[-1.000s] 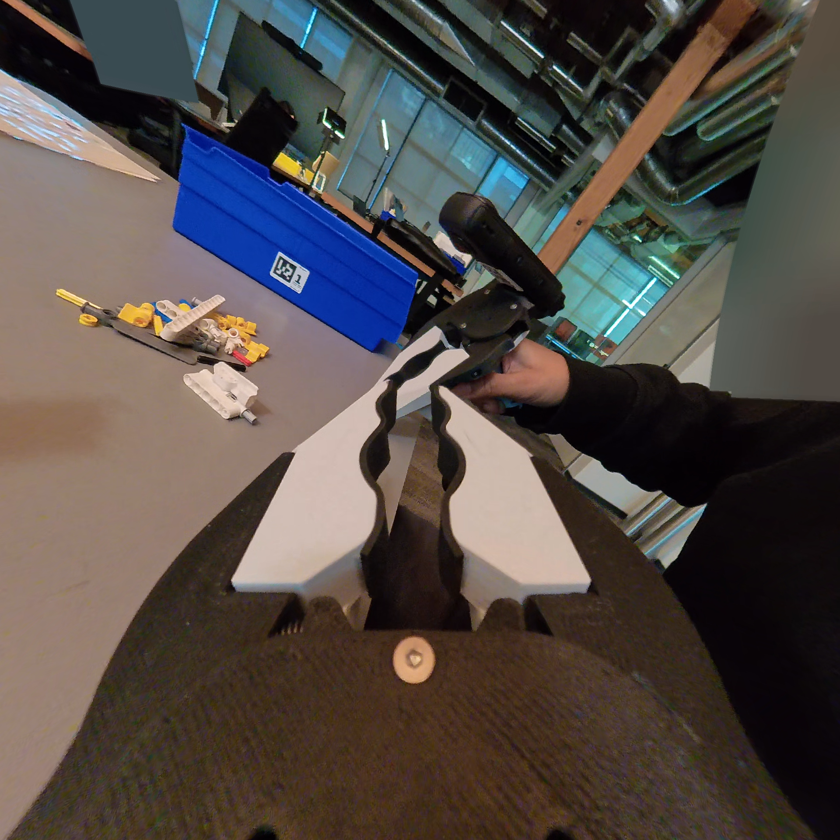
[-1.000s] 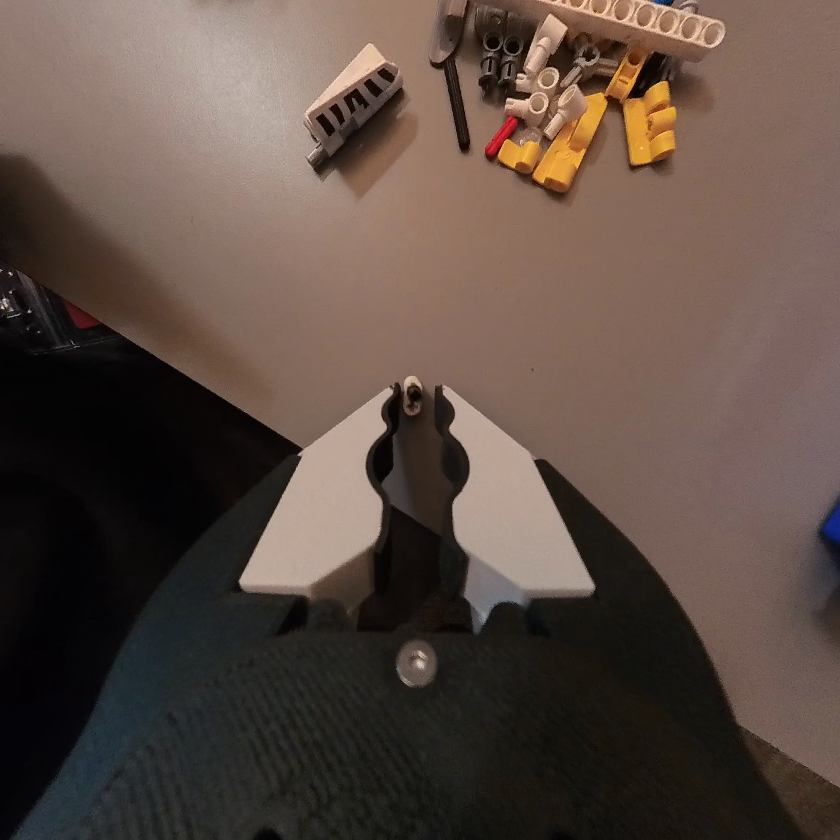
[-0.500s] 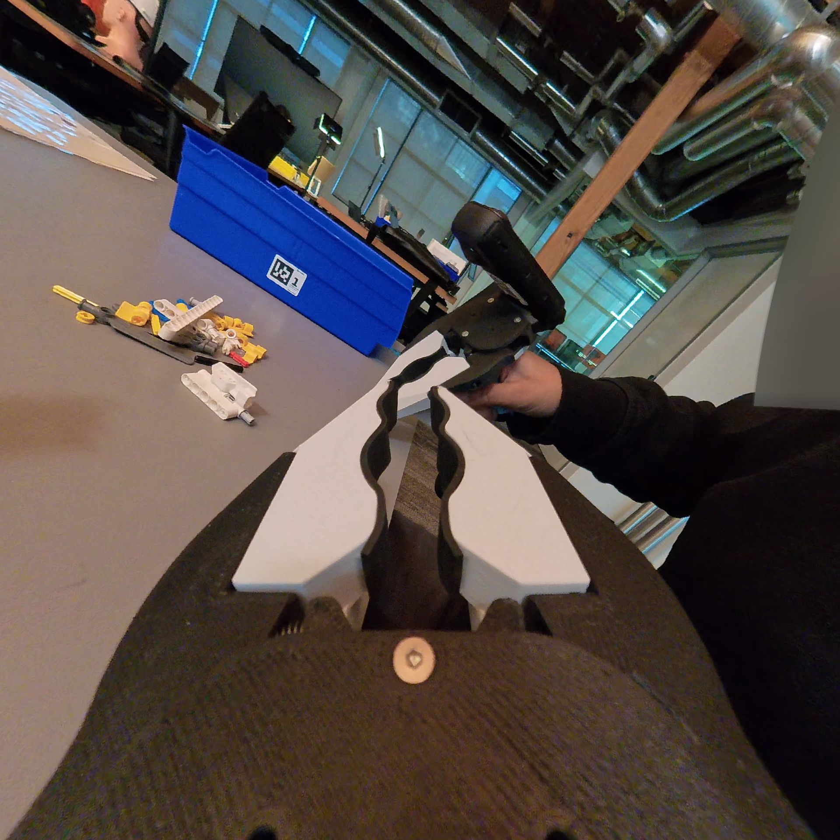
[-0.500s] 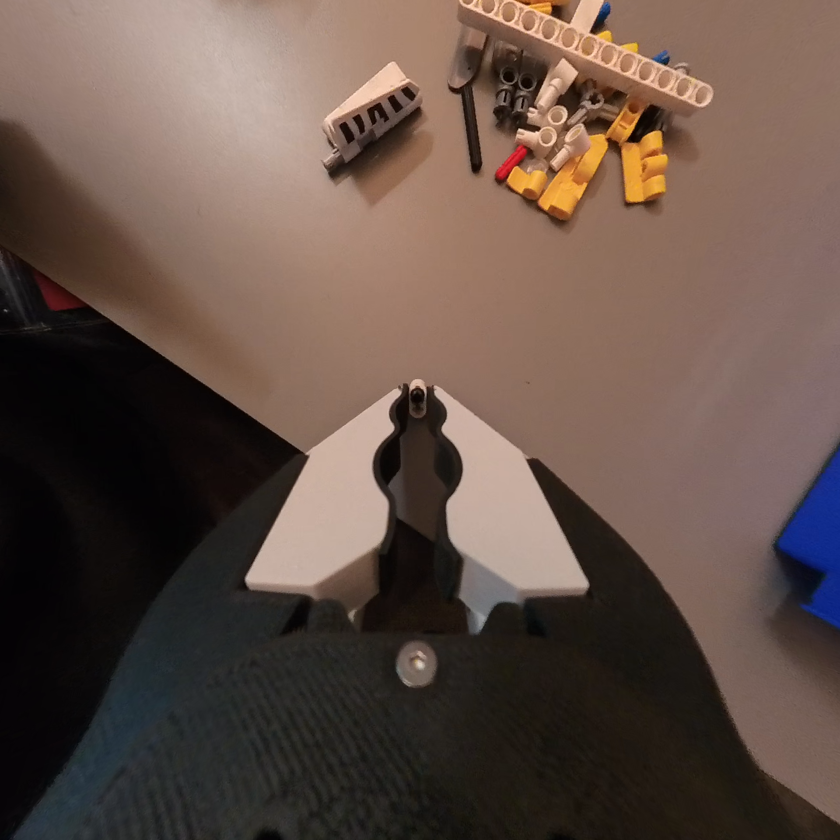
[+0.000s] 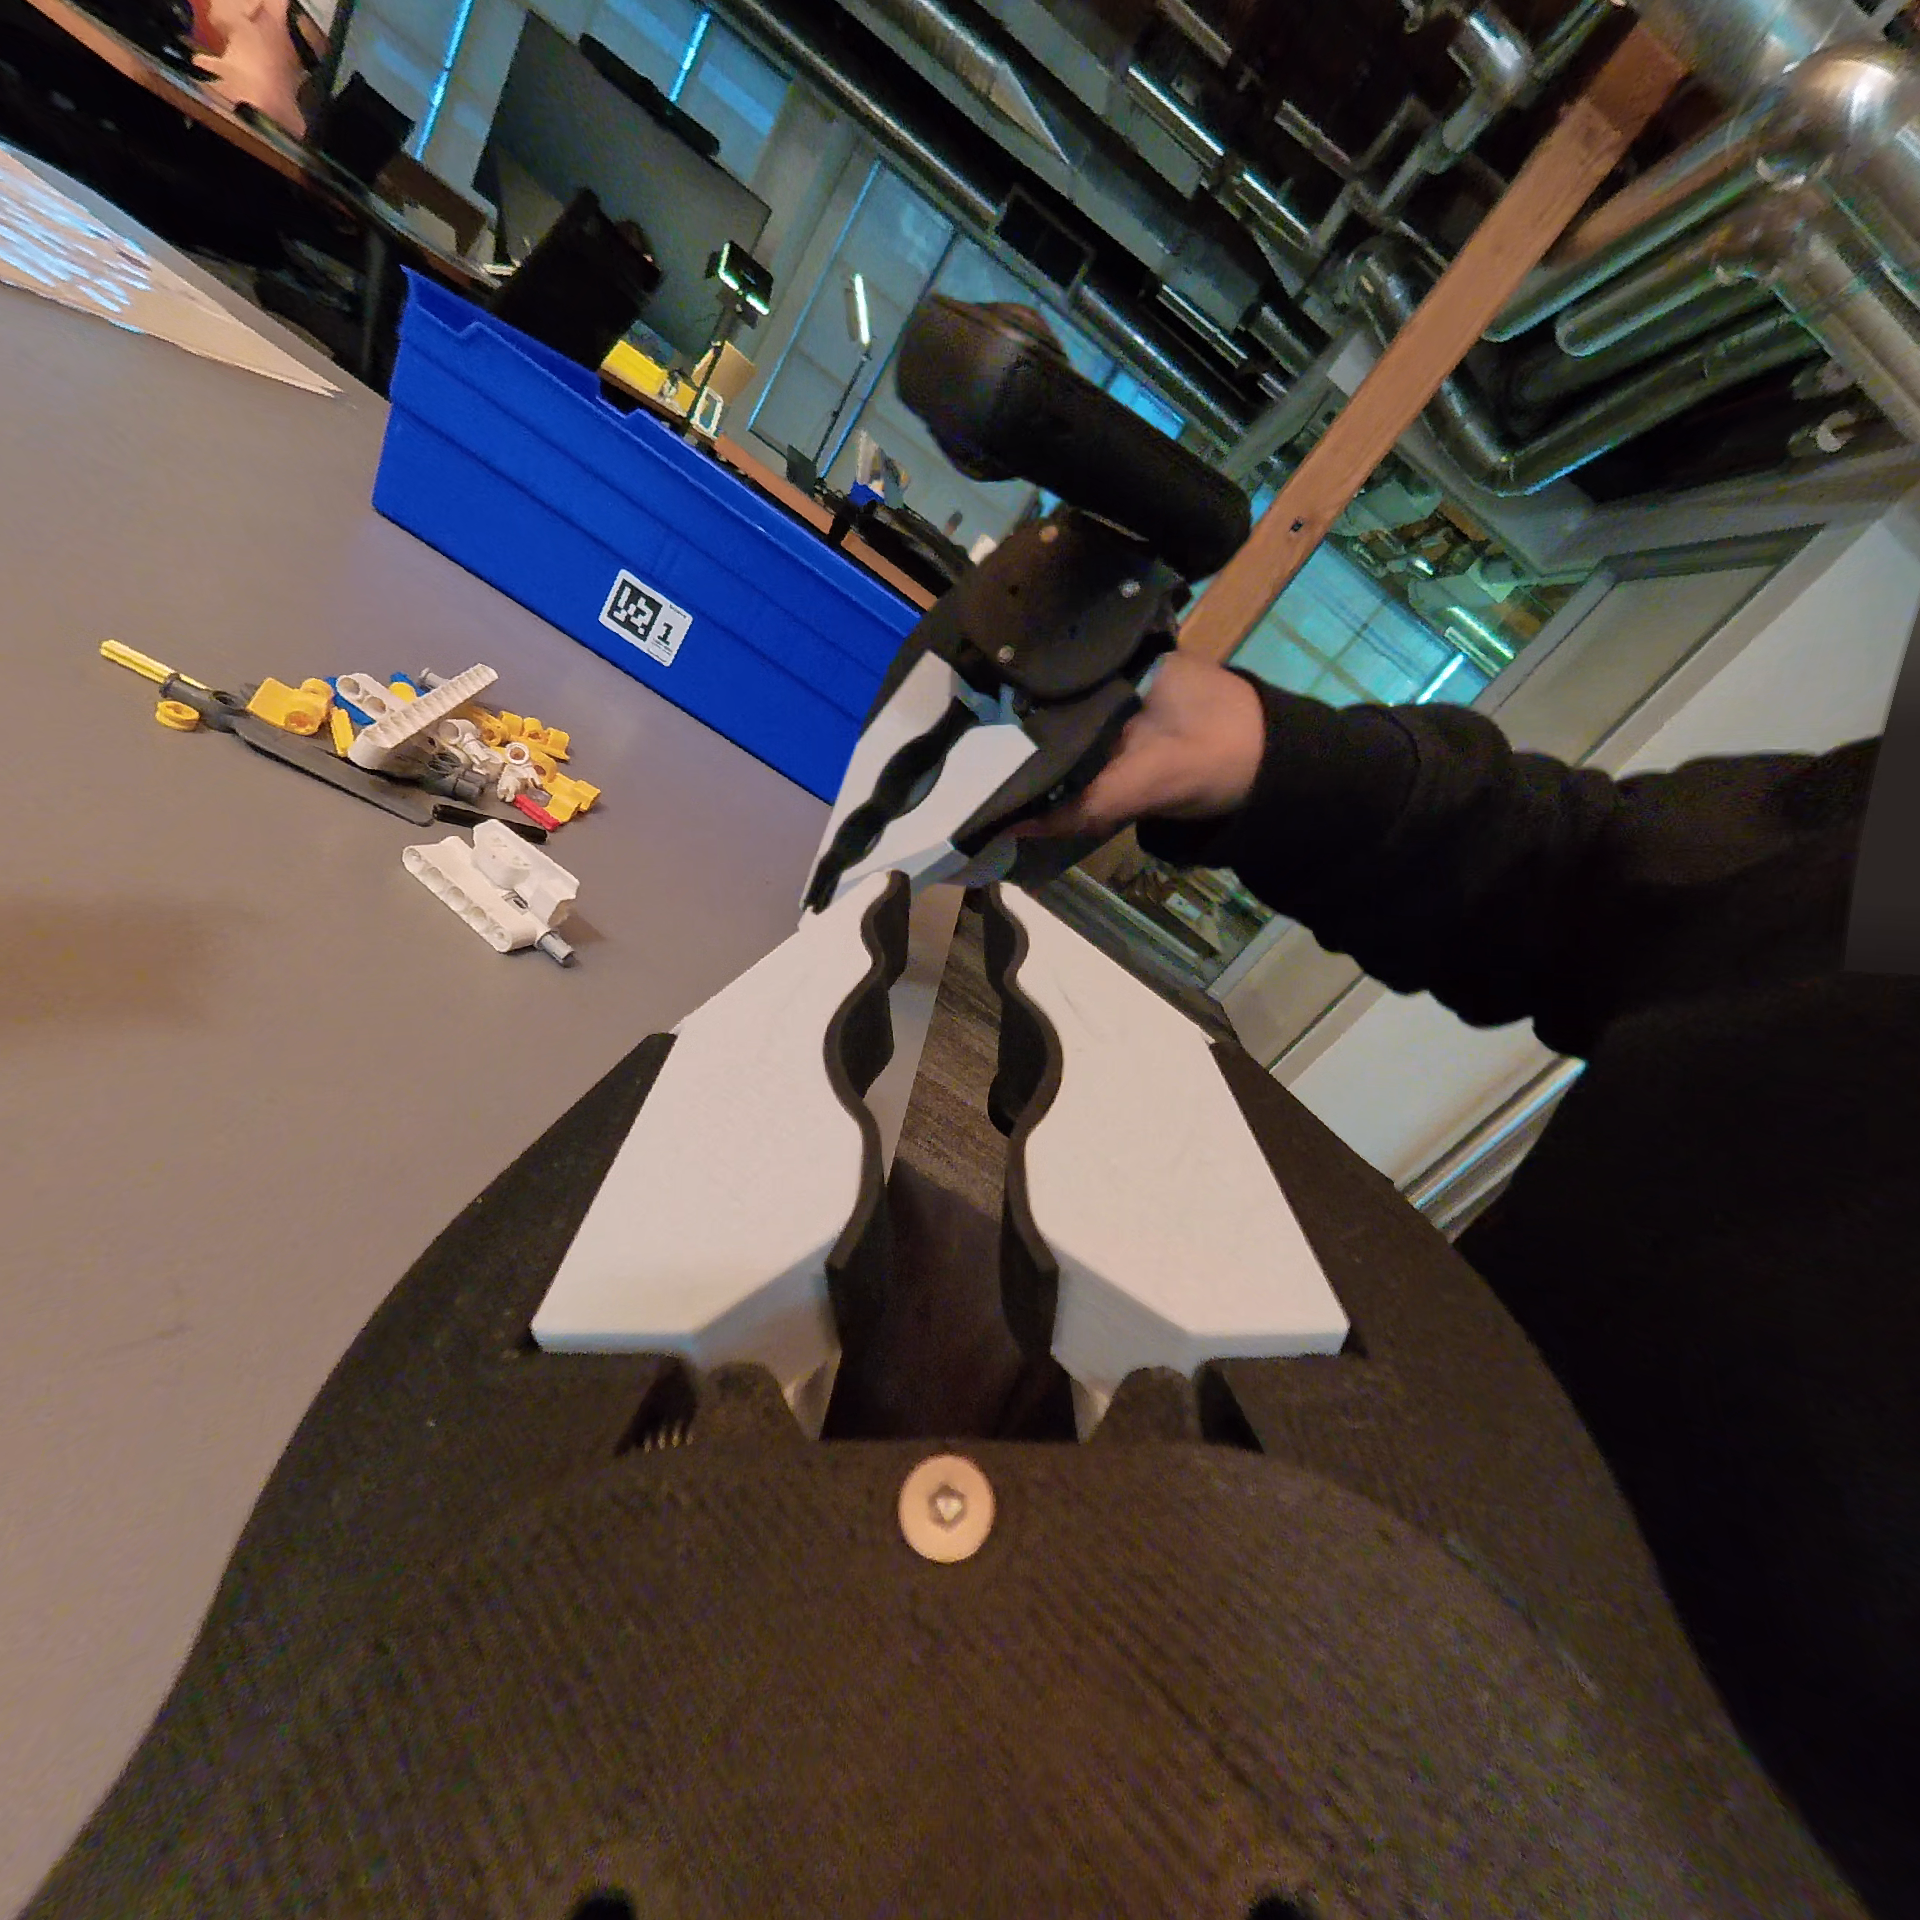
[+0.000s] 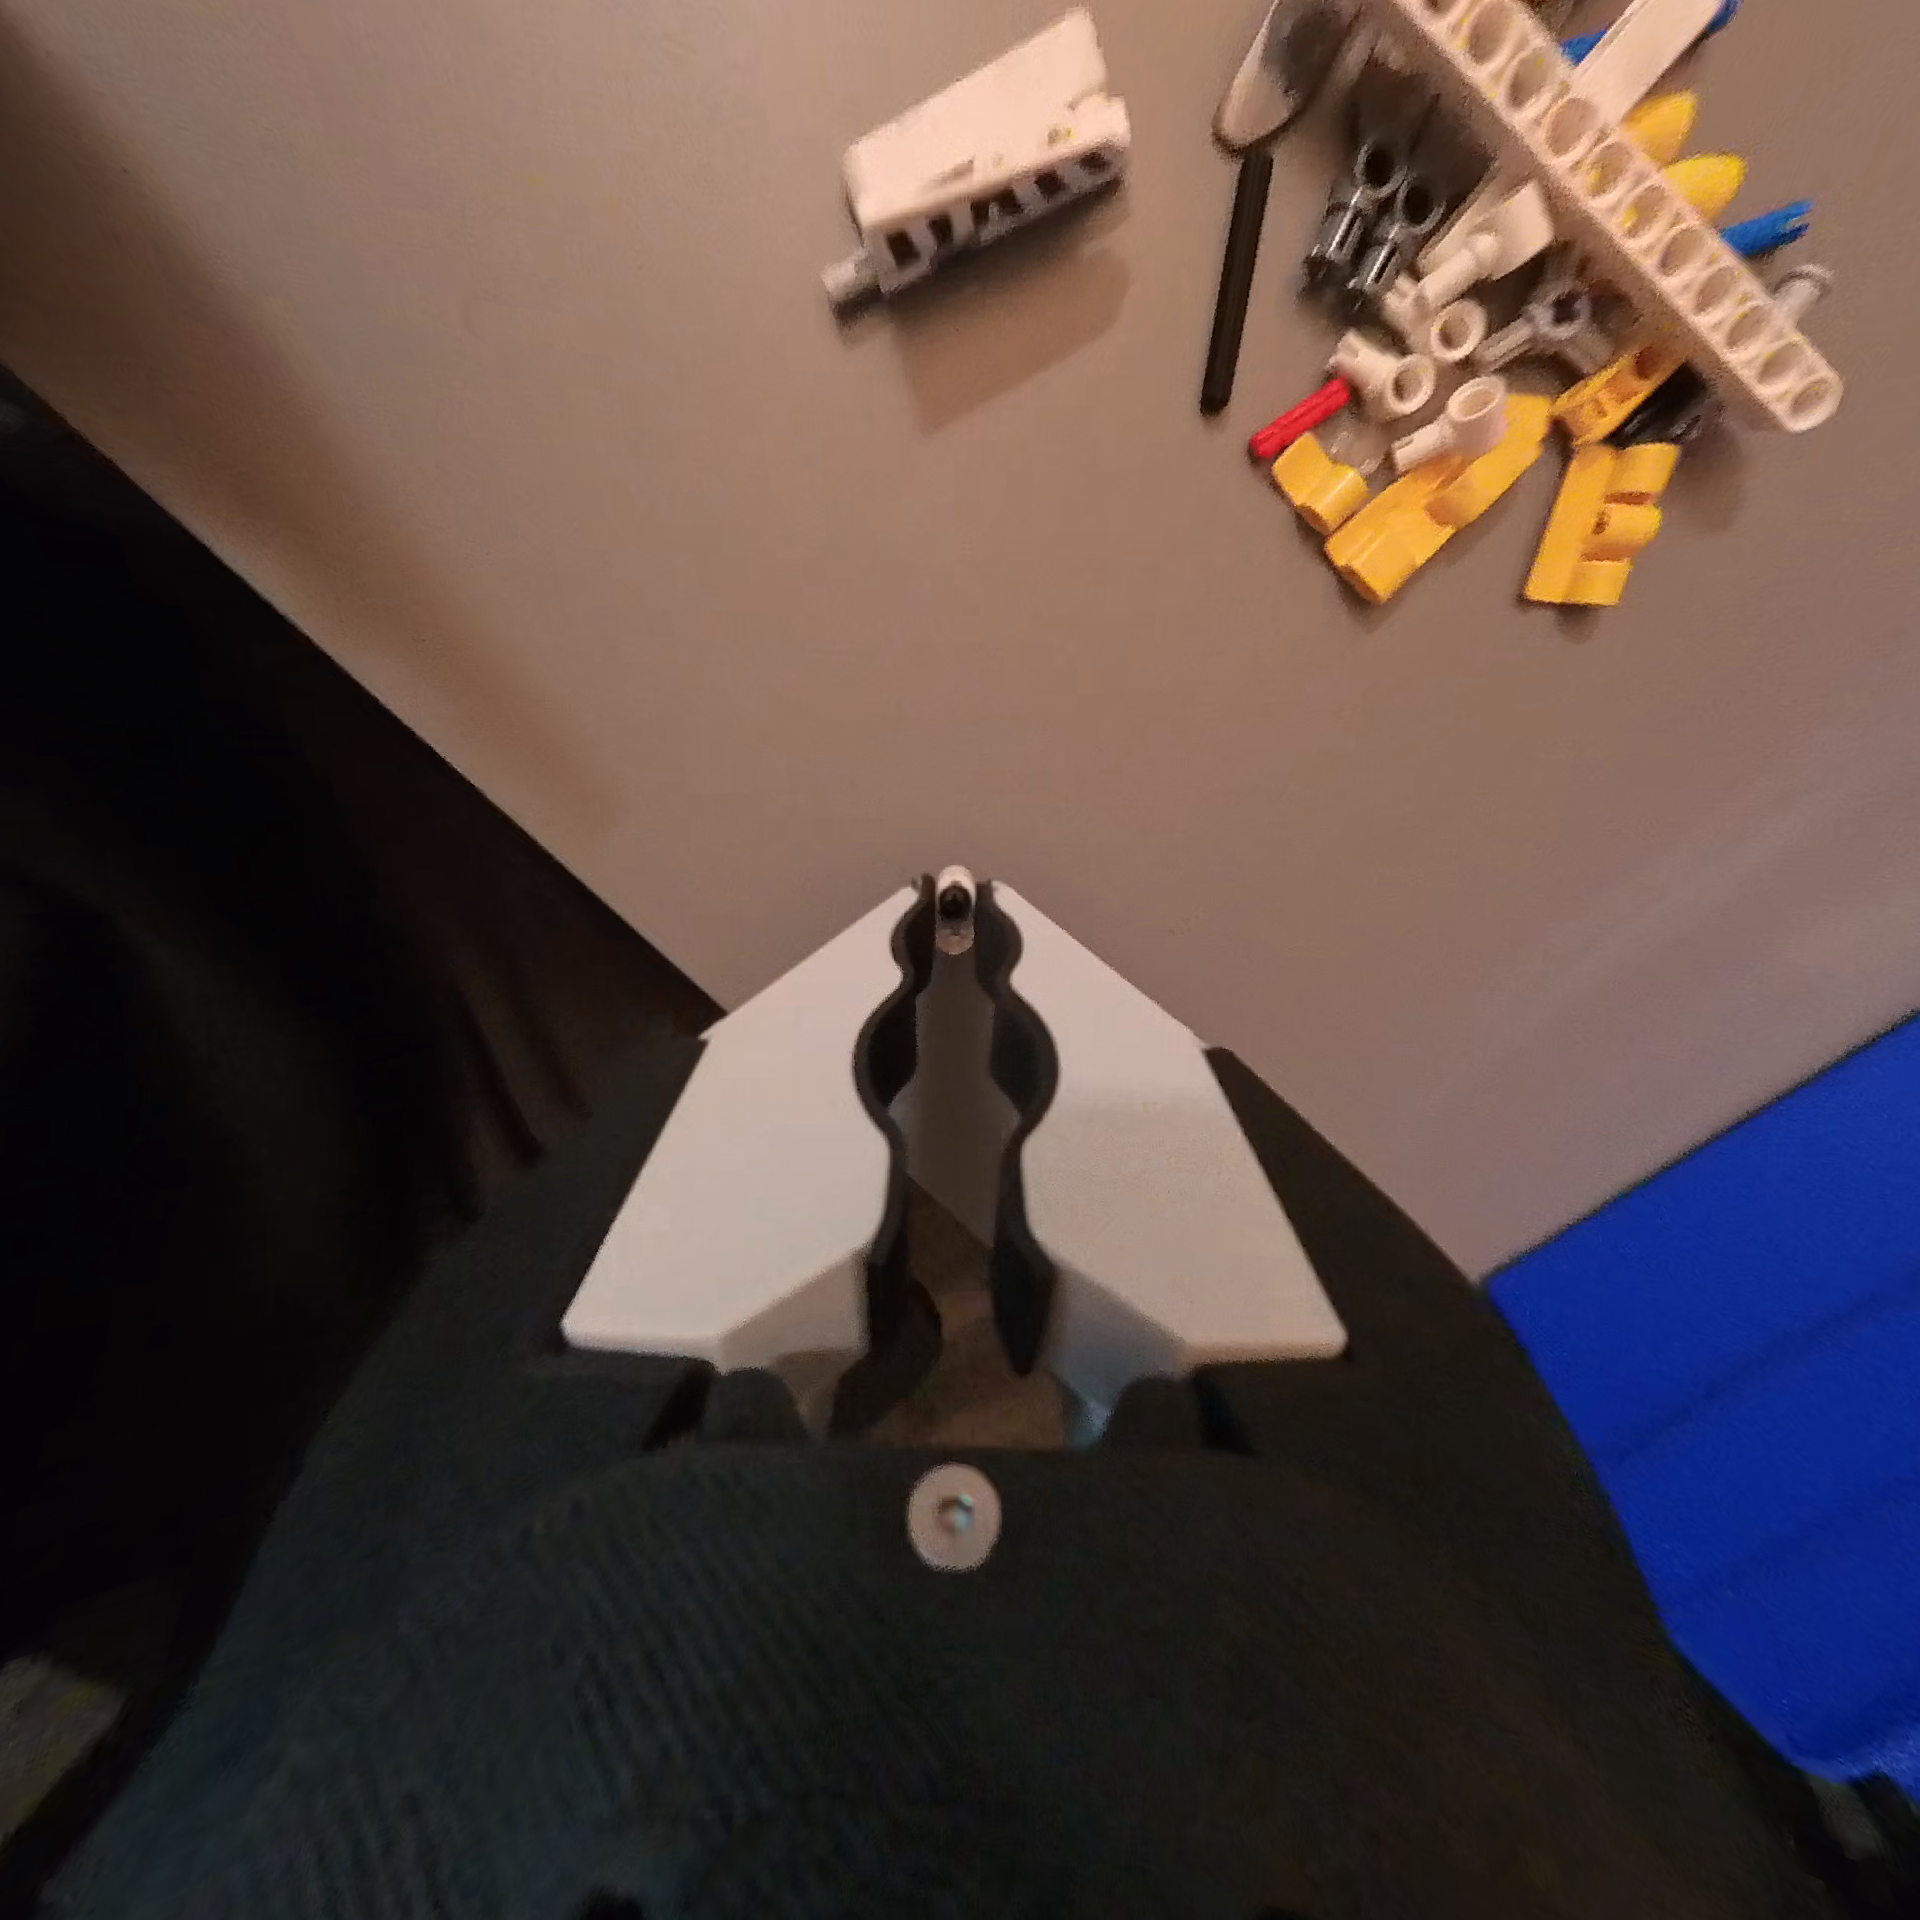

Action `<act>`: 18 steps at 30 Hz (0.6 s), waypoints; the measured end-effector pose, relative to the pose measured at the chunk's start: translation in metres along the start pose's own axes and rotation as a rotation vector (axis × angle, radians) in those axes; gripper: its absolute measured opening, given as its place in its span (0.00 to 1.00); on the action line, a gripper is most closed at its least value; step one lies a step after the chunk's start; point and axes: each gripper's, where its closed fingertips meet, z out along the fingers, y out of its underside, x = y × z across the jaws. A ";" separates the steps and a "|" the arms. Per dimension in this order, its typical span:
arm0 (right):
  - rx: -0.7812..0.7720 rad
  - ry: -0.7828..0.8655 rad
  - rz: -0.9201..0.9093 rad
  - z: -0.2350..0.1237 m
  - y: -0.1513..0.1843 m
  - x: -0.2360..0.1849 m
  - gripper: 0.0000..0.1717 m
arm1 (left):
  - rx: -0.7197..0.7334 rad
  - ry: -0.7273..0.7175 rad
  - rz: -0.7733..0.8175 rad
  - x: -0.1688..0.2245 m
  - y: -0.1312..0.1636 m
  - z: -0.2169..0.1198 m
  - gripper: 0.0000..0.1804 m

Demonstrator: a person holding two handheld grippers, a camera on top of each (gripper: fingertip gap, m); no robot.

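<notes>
Grey table [image 5: 208, 1091] carries everything. Blue bin [image 5: 623, 540] stands at the far side, its interior hidden from both views, so contents cannot be told. Since a second ago the right gripper [image 6: 953, 914] has narrowed its jaws onto a small white connector piece [image 6: 953, 896] and lifted away from the table edge; pads press it at the very tips. Left gripper [image 5: 940, 914] hangs slightly spread, holding nothing, just below the right one. Loose pile of yellow and white building pieces [image 6: 1507, 343] and a white assembled block [image 6: 977, 197] lie well apart.
</notes>
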 end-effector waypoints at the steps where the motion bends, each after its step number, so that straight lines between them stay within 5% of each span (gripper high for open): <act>1: -0.052 0.001 -0.017 0.002 0.003 0.002 0.03 | -0.002 0.002 0.000 0.000 0.000 0.000 0.05; 7: -0.212 -0.023 -0.043 0.004 0.007 0.012 0.03 | 0.009 0.017 -0.021 0.001 -0.002 -0.001 0.05; 18: -0.189 -0.014 0.007 0.010 -0.003 0.019 0.03 | 0.042 0.054 -0.095 -0.001 -0.009 -0.005 0.05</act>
